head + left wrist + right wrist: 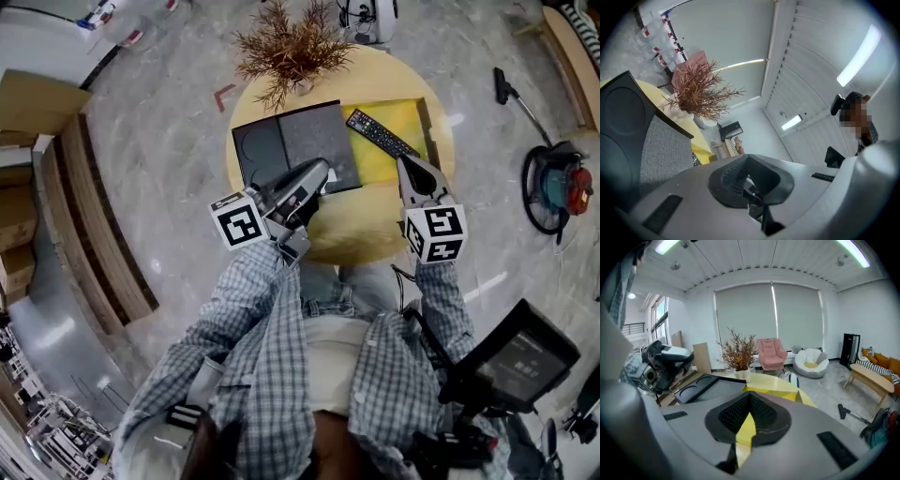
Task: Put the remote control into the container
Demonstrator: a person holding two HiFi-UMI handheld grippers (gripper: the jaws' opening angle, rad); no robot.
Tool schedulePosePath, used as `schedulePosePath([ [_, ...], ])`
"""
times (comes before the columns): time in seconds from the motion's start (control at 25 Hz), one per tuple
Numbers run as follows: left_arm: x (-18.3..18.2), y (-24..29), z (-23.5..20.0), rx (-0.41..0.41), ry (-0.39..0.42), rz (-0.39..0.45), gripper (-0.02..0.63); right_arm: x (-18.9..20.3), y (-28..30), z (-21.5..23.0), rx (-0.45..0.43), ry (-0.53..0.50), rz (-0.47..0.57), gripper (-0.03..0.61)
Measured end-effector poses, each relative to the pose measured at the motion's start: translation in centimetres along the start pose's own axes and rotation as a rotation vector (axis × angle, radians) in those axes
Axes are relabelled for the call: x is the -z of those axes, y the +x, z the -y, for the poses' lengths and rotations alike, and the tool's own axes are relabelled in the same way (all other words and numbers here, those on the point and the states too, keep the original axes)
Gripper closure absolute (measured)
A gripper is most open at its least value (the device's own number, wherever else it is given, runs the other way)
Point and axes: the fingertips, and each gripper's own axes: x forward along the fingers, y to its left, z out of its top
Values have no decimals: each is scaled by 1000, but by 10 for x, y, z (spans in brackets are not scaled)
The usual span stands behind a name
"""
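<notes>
A black remote control [382,133] lies slantwise in the yellow container [414,114] on the round yellow table [356,239]. My right gripper [404,163] hovers just in front of the container with its jaws shut and empty, clear of the remote. In the right gripper view its pads [740,411] meet at the tips, with the yellow container [774,391] beyond them. My left gripper [324,172] is shut too, with nothing in it, and hangs over the dark grey tray [281,142]. The remote does not show in either gripper view.
A dried plant [289,47] in a white vase stands at the table's far edge. A vacuum cleaner [555,186] sits on the floor to the right, and wooden shelving [89,225] runs along the left. A pink armchair [770,354] stands farther off.
</notes>
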Motion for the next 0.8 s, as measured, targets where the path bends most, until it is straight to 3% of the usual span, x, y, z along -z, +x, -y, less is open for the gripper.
schedulePosePath([
  [0.44, 18, -19, 22, 56, 112, -112, 606, -29, -61, -49, 90, 16, 148, 572],
  [0.6, 19, -19, 35, 41, 221, -123, 606, -39, -83, -55, 137, 36, 236, 572],
  [0.8, 23, -8, 61, 53, 390, -137, 606, -45, -104, -56, 165, 45, 275, 572],
])
